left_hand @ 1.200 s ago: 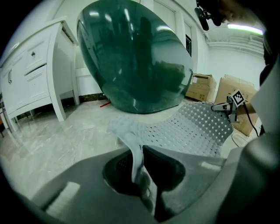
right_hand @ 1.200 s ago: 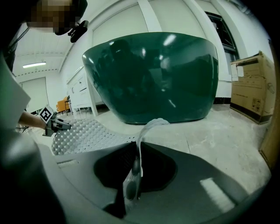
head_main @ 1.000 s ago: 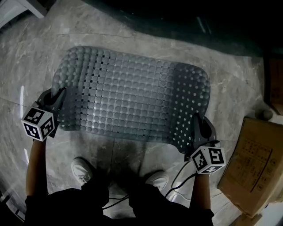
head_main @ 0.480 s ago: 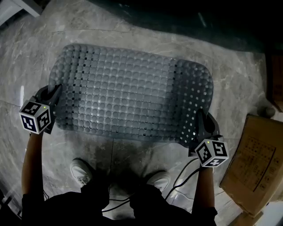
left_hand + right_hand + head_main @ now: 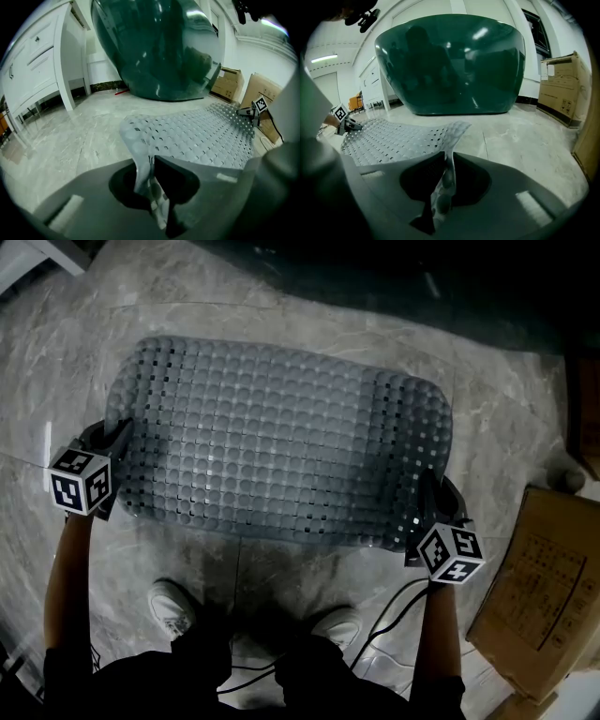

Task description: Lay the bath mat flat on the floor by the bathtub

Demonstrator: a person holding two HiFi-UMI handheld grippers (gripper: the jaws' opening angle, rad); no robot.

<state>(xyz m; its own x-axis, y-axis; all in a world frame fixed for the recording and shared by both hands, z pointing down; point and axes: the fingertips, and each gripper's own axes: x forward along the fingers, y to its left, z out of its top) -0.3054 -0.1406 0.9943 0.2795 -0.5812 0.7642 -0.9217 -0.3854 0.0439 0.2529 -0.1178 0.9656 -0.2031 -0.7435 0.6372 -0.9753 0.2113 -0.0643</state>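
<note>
- The bath mat (image 5: 281, 442) is spread open on the marble floor (image 5: 506, 399) in front of the dark green bathtub (image 5: 394, 277). Its long far edge runs along the tub, with a strip of bare floor between them.
- Your left gripper (image 5: 114, 439) is closed tight on one corner of the edge farther from the bathtub. The left gripper view shows the mat's rubber pinched between the jaws and rising out of them in a fold.
- Your right gripper (image 5: 427, 498) is clamped the same way on the other corner of that edge. In the right gripper view the corner stands up between the jaws and curls over toward the tub.
- Most of the job looks done: the mat is unrolled, squared to the bathtub, and its middle and tub-side edge seem to rest on the floor.
- What is left, as I judge it, is the edge away from the bathtub. Both held corners are lifted, so the mat is not yet flat there.
- To finish, you would lower both corners to the floor, open the jaws and draw the grippers back from the tub without dragging the mat.
- Watch the curl at the right-hand corner: it may spring up once you release it and need pressing down.
- The cardboard box (image 5: 534, 568), farther from the bathtub than the mat, is well clear of it.
</note>
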